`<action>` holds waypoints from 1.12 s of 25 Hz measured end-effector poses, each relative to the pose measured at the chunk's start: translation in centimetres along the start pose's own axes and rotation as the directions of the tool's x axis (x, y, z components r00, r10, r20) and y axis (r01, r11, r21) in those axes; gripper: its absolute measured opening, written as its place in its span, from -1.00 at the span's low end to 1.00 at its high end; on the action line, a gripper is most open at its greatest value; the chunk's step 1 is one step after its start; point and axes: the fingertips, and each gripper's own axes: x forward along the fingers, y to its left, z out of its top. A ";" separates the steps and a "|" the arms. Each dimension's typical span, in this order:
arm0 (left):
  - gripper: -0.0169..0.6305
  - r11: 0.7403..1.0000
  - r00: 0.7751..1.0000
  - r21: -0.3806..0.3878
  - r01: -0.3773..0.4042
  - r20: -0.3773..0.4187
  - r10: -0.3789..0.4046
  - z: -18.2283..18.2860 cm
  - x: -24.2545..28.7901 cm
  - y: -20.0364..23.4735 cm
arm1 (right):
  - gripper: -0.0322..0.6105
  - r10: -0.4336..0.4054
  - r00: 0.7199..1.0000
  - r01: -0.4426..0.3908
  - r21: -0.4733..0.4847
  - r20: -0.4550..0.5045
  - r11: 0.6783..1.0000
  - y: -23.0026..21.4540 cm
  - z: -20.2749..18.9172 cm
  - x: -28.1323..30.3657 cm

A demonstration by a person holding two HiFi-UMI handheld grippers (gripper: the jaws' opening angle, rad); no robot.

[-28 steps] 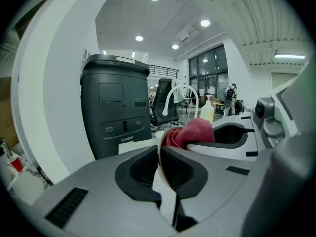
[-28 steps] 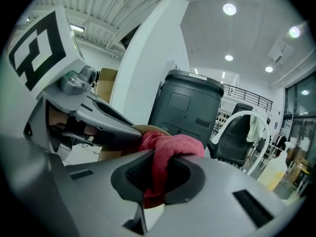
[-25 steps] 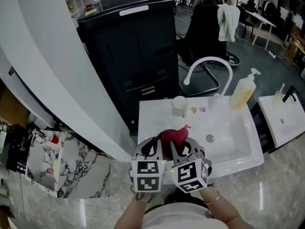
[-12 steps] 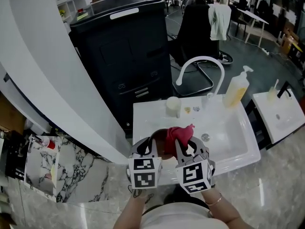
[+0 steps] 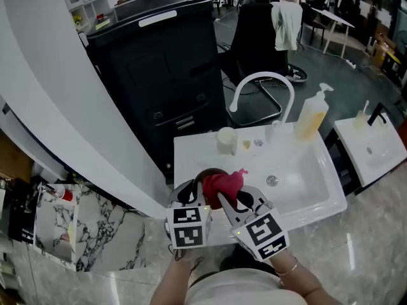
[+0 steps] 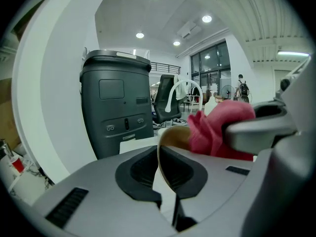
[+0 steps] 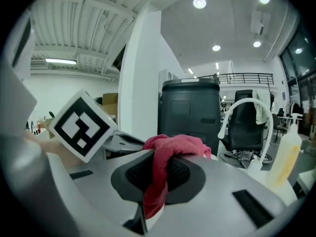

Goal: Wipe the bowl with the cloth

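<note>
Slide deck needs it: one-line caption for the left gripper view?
Left gripper shut on the bowl rim, red cloth against the bowl, dark cabinet behind.

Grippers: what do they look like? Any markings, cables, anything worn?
Left gripper and right gripper: grey moulded tongs with dark textured pads, each carrying a white cube with black square markers. No cables visible. A thin bracelet circles the right wrist.

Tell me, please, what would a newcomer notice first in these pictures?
The red cloth, clamped in the right gripper, stands out at the bowl, which the left gripper holds by its rim. Both are over the near left corner of the white sink, before its arched faucet.
</note>
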 end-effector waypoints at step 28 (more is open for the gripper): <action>-0.85 0.997 1.000 -0.071 -0.012 0.005 0.012 -1.3 0.1 0.0 | -0.79 -0.146 0.989 0.146 0.014 0.009 0.989 -3.5 -1.1 -2.5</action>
